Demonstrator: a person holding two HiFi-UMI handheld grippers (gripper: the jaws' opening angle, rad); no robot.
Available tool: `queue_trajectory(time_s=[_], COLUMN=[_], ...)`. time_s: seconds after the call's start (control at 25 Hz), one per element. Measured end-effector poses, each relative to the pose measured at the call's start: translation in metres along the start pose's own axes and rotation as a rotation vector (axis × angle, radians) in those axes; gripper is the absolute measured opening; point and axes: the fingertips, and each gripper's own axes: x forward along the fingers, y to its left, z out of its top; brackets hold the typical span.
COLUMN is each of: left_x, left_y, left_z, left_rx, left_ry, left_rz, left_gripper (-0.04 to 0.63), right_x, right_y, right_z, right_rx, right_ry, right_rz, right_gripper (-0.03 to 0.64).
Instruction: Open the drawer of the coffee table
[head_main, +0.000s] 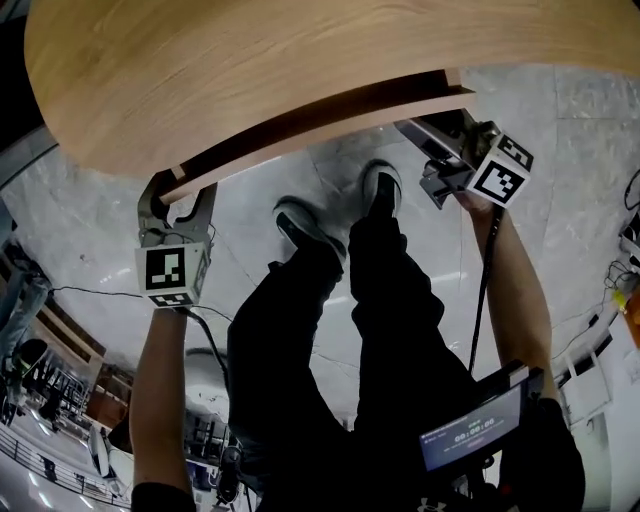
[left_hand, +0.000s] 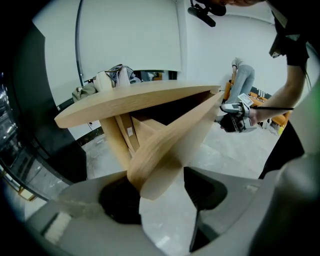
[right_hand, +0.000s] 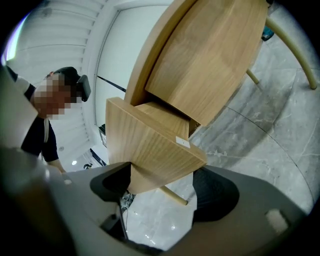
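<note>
The wooden coffee table (head_main: 250, 70) fills the top of the head view. Its curved drawer front (head_main: 452, 84) stands a little way out from under the top, with a dark gap behind it. My left gripper (head_main: 183, 192) is shut on the left end of the drawer front (left_hand: 170, 140), which sits between the pads of the left gripper (left_hand: 160, 192). At the other end, the right gripper (head_main: 435, 130) is shut on the drawer's right corner (right_hand: 150, 145), wedged between the pads of the right gripper (right_hand: 162, 187). The right gripper (left_hand: 235, 117) also shows at the drawer's far end.
The person's black-trousered legs and shoes (head_main: 300, 225) stand on the marble floor (head_main: 560, 200) just below the drawer. Wooden table legs (left_hand: 117, 142) rise under the top. A cable (head_main: 485, 290) runs along the right forearm to a small screen (head_main: 475, 425). Another person (right_hand: 45, 125) stands beyond.
</note>
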Motion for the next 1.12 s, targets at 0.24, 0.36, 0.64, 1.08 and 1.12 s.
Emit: queue_trajectory(time_s=[0.24, 0.36, 0.64, 1.08, 1.12], left_x=[0.0, 0.0, -0.007, -0.035, -0.037], left_y=[0.0, -0.003, -0.03, -0.06, -0.062], left_z=[0.002, 0.0, -0.02, -0.04, -0.043], left_rx=[-0.023, -0.019, -0.049, -0.021, -0.02], left_ry=[-0.004, -0.011, 0.032, 0.036, 0.038], left_rz=[0.011, 0.008, 0.002, -0.009, -0.011], left_gripper=[0.261, 0.261, 0.261, 0.261, 0.261], right_x=[0.0, -0.004, -0.029, -0.058, -0.059], right_y=[-0.001, 0.0, 0.004, 0.026, 0.027], right_z=[0.0, -0.005, -0.029, -0.055, -0.058], right_rx=[0.013, 0.023, 0.051, 0.057, 0.058], right_ry=[0.022, 0.046, 0.109, 0.129, 0.135], right_rz=[-0.009, -0.017, -0.039, -0.046, -0.047], right_gripper=[0.383, 0.384, 0.388, 0.388, 0.388])
